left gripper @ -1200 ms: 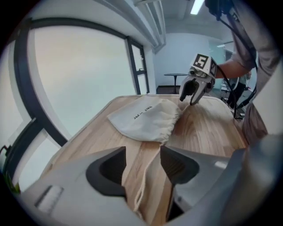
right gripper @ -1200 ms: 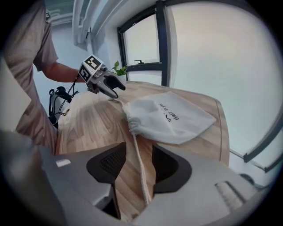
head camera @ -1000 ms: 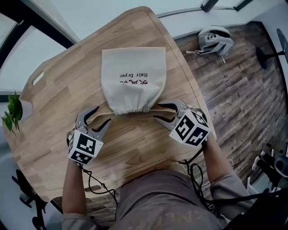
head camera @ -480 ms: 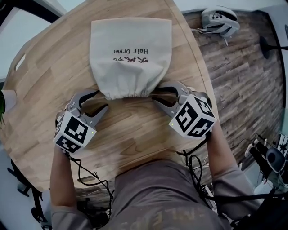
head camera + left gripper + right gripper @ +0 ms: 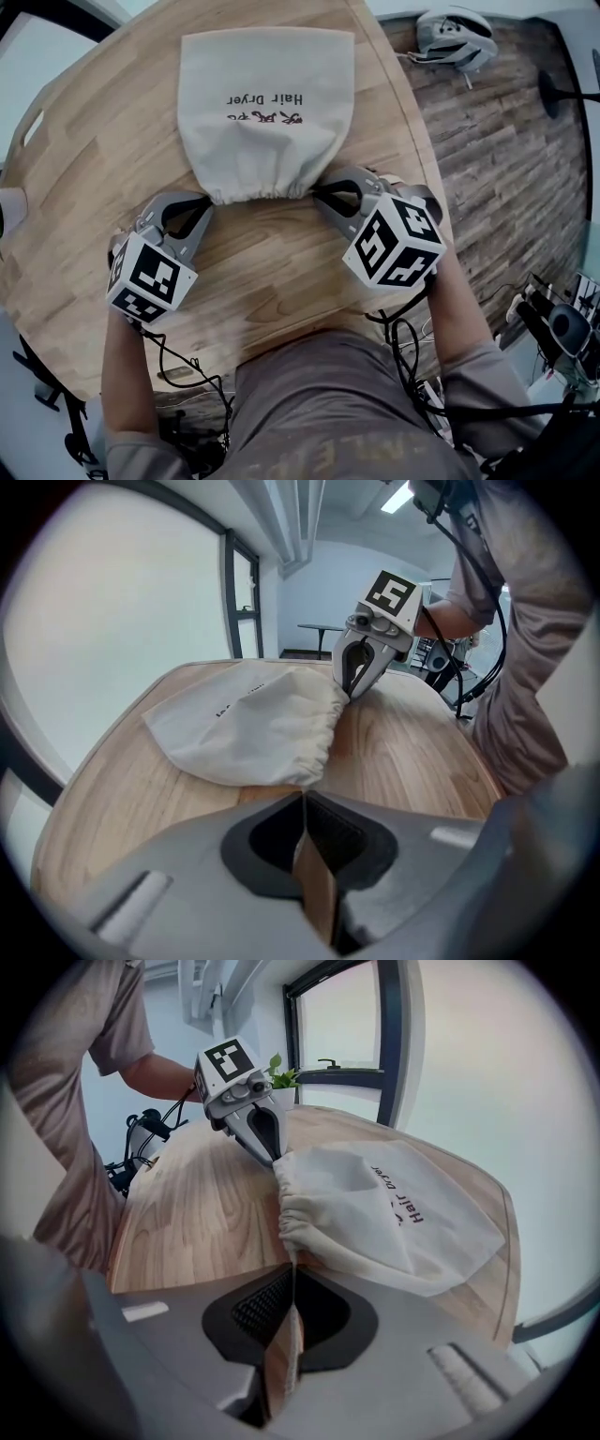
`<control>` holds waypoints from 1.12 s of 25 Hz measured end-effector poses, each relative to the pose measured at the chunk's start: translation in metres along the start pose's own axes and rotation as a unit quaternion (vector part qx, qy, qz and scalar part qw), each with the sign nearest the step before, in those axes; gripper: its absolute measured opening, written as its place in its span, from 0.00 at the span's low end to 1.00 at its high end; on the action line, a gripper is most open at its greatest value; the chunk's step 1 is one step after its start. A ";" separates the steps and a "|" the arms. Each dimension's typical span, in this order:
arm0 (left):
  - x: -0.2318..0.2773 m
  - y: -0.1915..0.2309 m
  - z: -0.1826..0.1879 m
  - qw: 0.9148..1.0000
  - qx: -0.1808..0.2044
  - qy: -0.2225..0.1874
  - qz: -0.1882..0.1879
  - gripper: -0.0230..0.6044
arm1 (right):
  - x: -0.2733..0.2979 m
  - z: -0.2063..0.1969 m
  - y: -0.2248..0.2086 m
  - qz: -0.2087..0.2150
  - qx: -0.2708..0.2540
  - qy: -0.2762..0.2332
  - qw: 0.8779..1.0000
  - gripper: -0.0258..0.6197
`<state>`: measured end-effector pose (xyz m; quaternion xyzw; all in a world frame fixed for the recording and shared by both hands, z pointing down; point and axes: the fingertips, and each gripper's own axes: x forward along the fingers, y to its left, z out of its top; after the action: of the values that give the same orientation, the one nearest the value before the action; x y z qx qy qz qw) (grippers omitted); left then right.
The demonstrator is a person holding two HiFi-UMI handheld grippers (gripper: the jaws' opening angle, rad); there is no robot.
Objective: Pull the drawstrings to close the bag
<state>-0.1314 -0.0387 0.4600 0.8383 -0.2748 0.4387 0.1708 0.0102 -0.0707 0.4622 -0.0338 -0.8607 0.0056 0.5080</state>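
Writing: "Hair Dryer" in dark print on the bag [image 5: 267, 103], upside down in the head view. A row of smaller characters runs beside it, too small to read.
Markers: black-and-white square patterns, with no words, on the cube [image 5: 150, 278] of the left hand-held gripper [image 5: 207, 201] and on that of the right hand-held gripper [image 5: 317, 193].
Bag, look: plain off-white cloth, flat and limp, broad at the closed end and narrowing to the mouth. The mouth hem is gathered into small puckers.
Bag, place: lying on the wooden desk [image 5: 281, 272], with its closed end toward the far edge and its mouth toward the person, between the two grippers.
Right hand-held gripper: at the mouth's right corner, pointing down at the desk. Its jaws have just been closing and now pinch the drawstring [image 5: 292, 1269], a thin cord running straight from the puckered hem into them.
Left hand-held gripper: at the mouth's left corner, also tilted down. Its jaws are pressed together where the drawstring on that side leaves the hem, though the cord itself is hard to make out there.
Surroundings: a small green plant [image 5: 284, 1077] stands at the desk's far end by the window.
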 end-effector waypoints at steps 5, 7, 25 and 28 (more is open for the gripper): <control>0.000 0.001 0.000 1.000 0.015 0.020 0.001 0.06 | 0.000 -0.001 0.000 -0.005 -0.015 0.009 1.000 0.10; 0.000 0.001 -0.001 0.999 0.033 0.029 0.012 0.05 | -0.001 -0.001 0.001 -0.007 -0.022 0.014 1.000 0.10; -0.013 0.019 -0.003 0.998 -0.059 -0.022 0.030 0.04 | -0.018 -0.018 -0.009 -0.002 0.012 -0.016 1.000 0.09; -0.013 0.020 0.003 0.998 -0.059 -0.029 0.025 0.04 | -0.024 -0.030 -0.014 -0.004 0.017 -0.007 1.000 0.09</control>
<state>-0.1480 -0.0518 0.4481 0.8318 -0.3262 0.4017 0.2007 0.0472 -0.0870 0.4567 -0.0213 -0.8641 0.0185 0.5026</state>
